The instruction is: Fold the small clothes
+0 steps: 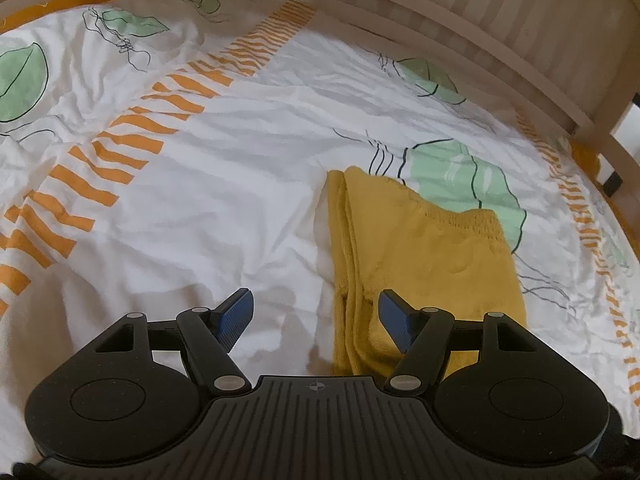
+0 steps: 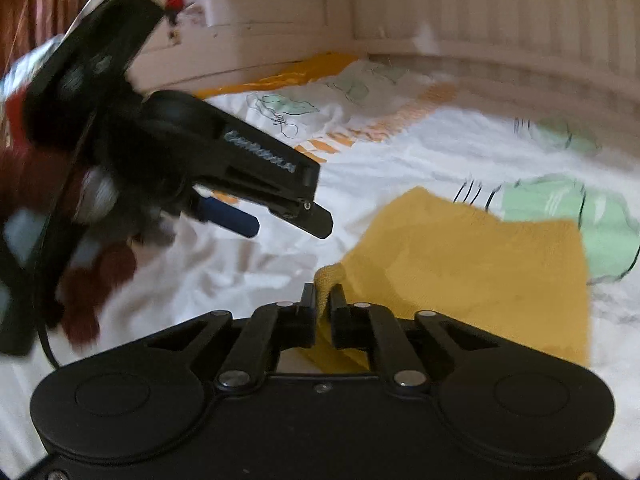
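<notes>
Right tool [image 2: 323, 304] is clamped on a corner of the yellow garment [image 2: 472, 264]; left tool [image 1: 316, 316] hovers with fingers apart. Folding is underway; next, probably lay the corner across.

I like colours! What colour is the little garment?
Mustard yellow garment, best seen in the left wrist view.

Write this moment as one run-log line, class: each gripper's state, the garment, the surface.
left gripper: open, empty | right gripper: shut on yellow garment corner | garment: partly folded, on bedsheet

Soft daylight; fisheye-bowed edges; right wrist view motion-blurred.
</notes>
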`<state>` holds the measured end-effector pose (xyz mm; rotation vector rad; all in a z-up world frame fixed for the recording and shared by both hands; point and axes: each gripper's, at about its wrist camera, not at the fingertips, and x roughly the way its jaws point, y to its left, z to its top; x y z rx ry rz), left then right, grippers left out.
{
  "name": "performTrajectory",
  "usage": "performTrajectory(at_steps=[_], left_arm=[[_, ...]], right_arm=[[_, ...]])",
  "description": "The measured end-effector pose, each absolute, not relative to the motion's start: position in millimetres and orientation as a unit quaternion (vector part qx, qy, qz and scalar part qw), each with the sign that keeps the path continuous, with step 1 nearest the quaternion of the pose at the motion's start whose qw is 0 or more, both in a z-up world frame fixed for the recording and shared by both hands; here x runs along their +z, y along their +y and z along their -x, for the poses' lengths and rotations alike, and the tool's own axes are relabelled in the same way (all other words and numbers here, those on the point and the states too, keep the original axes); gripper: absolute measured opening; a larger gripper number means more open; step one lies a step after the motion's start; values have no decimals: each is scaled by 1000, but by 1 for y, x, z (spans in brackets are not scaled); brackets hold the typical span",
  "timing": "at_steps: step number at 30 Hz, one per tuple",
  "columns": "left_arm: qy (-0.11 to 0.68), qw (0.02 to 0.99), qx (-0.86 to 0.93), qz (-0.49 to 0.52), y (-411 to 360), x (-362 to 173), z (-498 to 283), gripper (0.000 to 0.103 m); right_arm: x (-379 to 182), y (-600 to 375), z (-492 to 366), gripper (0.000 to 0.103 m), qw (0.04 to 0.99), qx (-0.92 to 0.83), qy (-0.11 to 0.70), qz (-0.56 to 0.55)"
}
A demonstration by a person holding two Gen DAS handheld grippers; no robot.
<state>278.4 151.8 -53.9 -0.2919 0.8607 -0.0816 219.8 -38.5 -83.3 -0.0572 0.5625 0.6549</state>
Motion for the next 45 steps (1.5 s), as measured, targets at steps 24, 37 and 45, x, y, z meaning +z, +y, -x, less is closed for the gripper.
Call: performTrajectory(at_steps=[24, 37, 45], left_arm=[[473, 872, -92, 88, 107, -90, -268, 68], [467, 868, -116, 124, 100, -108, -289, 87], [456, 861, -153, 165, 97, -111, -294, 91]], right_arm=[[-85, -137, -227, 91, 889, 300, 337, -80], [-123, -208, -318, 101, 858, 253, 372, -249], [-141, -202, -373, 102, 823, 300, 372, -307]])
